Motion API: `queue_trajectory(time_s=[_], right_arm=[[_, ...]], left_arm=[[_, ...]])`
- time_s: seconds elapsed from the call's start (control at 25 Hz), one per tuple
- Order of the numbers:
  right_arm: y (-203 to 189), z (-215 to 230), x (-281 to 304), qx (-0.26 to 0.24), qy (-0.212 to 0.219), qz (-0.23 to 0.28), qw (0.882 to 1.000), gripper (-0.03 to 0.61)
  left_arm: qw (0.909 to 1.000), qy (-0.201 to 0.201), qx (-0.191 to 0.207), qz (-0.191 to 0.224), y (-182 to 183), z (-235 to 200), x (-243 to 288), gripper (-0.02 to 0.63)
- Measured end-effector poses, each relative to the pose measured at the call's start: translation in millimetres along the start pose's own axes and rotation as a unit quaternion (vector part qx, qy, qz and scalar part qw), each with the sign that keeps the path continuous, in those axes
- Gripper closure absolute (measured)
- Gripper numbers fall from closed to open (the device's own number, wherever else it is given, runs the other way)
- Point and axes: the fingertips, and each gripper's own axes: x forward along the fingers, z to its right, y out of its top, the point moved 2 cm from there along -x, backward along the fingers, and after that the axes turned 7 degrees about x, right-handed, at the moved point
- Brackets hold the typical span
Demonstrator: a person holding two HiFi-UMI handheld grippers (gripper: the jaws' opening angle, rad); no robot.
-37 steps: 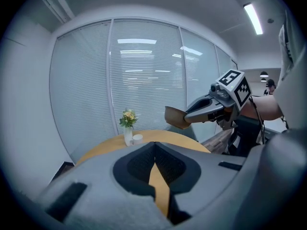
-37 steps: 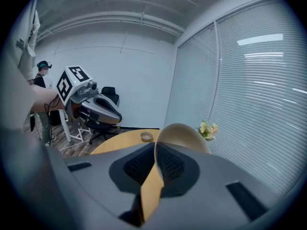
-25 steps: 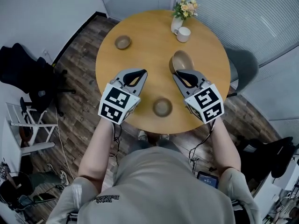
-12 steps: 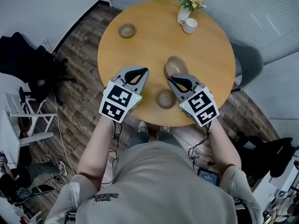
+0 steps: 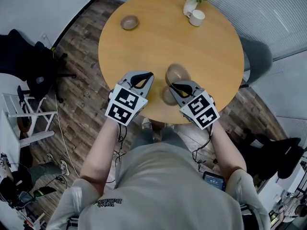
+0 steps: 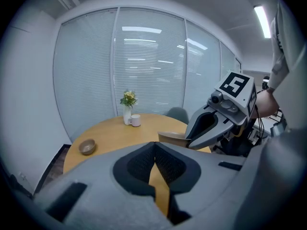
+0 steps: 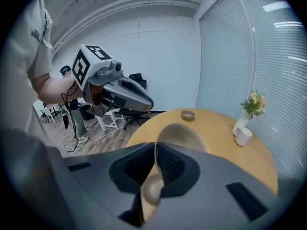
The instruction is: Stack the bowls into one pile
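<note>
My right gripper [image 5: 174,86] [image 7: 156,145] is shut on the rim of a tan bowl [image 5: 177,74] [image 7: 184,135], held tilted above the round wooden table [image 5: 211,51]. Just below it, near the table's front edge, sits a second tan bowl [image 5: 167,97] [image 7: 151,191], partly hidden by the jaws. A third, smaller bowl [image 5: 129,22] [image 6: 87,146] [image 7: 187,114] rests at the far left of the table. My left gripper [image 5: 146,74] [image 6: 154,145] hovers beside the held bowl, shut with nothing in it.
A white vase of flowers [image 5: 192,3] [image 6: 127,107] and a white mug [image 5: 196,17] [image 7: 243,136] stand at the table's far side. A grey chair [image 5: 256,61] is tucked in on the right. Dark chairs and a white rack [image 5: 26,123] stand on the wood floor at left.
My right gripper has carried the held bowl toward me and leftward, closing in over the bowl near the front edge. The left gripper stays about where it was.
</note>
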Motion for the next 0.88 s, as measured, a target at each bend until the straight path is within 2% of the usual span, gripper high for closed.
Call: queue_trajectory(time_s=[0.16,0.88], right_arm=[[-27,-2,11,0.028,0.010,-0.021,0.999,0.541],[-116,-16,65,0.055,0.036,-0.114,0.991,0.541]], left_arm=[[0.9998,-0.014,-0.007,-0.015,-16,10,7,0.595],[0.9937,-0.056,-0.057,-0.078,-92,41,44,0.595]])
